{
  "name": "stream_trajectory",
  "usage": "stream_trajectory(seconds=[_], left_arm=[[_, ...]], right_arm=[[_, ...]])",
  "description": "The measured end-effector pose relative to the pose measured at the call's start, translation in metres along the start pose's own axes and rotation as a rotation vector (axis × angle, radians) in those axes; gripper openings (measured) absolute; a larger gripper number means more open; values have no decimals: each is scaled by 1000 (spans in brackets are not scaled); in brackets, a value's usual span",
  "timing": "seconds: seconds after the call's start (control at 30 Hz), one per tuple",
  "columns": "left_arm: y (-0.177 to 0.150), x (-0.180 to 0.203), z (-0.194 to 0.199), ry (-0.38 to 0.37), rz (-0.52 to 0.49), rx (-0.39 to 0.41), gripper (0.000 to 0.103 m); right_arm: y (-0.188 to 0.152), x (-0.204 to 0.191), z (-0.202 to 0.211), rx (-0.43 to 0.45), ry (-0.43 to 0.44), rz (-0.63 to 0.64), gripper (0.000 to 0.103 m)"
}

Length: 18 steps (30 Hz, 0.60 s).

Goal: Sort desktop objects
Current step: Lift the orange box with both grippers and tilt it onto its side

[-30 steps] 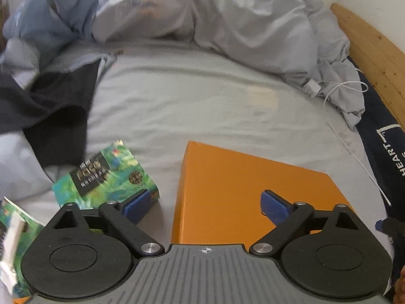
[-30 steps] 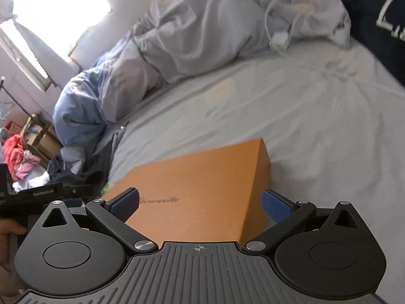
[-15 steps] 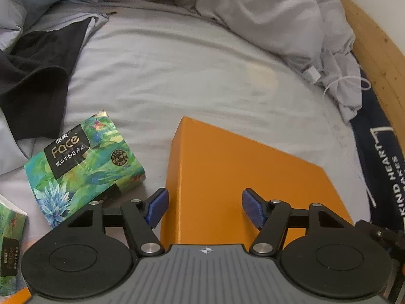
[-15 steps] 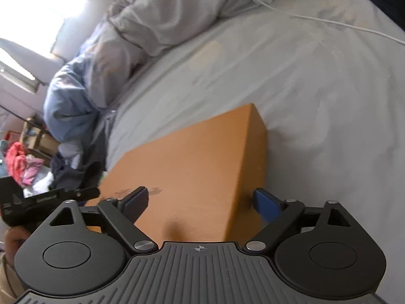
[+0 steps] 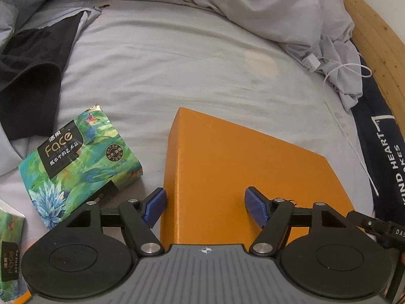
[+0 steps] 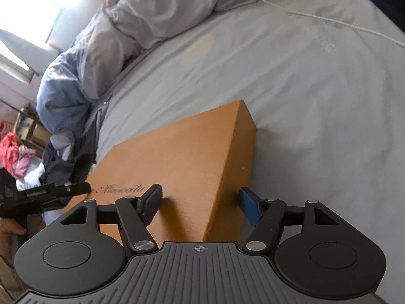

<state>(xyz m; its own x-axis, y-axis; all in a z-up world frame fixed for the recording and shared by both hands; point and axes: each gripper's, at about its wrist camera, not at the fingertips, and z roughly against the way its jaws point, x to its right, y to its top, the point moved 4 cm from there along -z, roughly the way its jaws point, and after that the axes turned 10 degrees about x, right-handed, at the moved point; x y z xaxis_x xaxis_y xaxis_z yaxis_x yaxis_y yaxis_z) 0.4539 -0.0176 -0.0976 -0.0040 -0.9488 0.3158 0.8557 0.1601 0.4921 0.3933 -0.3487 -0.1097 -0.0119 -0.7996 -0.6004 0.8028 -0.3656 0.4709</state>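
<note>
A flat orange box (image 5: 240, 167) lies on the grey bed sheet (image 5: 164, 71). My left gripper (image 5: 205, 207) is open astride the box's left edge, one finger beside the side wall and the other over the lid. My right gripper (image 6: 200, 205) is open astride the right edge of the orange box (image 6: 182, 152), its left finger over the lid near the printed script and its right finger beside the side wall. A green "Face" tissue pack (image 5: 81, 162) lies just left of the box. A second tissue pack (image 5: 10, 253) shows at the lower left corner.
A crumpled grey duvet (image 5: 253, 5) fills the far side. A dark garment (image 5: 27, 76) lies at the left. A white charger and cable (image 5: 314, 62) trail at the right, by a navy printed cloth (image 5: 384, 157) and the wooden bed frame (image 5: 374, 33).
Both grippers have tipped down and come closer to the orange box. The jaws of each have narrowed around the box's edges. The box has not moved.
</note>
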Motion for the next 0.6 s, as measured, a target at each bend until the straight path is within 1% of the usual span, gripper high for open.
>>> stream_trajectory(seconds=[0.27, 0.53, 0.6], left_arm=[[-5, 10, 14, 19, -53, 31, 75], [-7, 16, 41, -6, -69, 91, 75], [-9, 18, 48, -9, -75, 103, 78]], right_arm=[[-3, -19, 20, 42, -15, 95, 70], [-5, -37, 42, 92, -30, 184, 70], [-6, -44, 51, 107, -32, 204, 70]])
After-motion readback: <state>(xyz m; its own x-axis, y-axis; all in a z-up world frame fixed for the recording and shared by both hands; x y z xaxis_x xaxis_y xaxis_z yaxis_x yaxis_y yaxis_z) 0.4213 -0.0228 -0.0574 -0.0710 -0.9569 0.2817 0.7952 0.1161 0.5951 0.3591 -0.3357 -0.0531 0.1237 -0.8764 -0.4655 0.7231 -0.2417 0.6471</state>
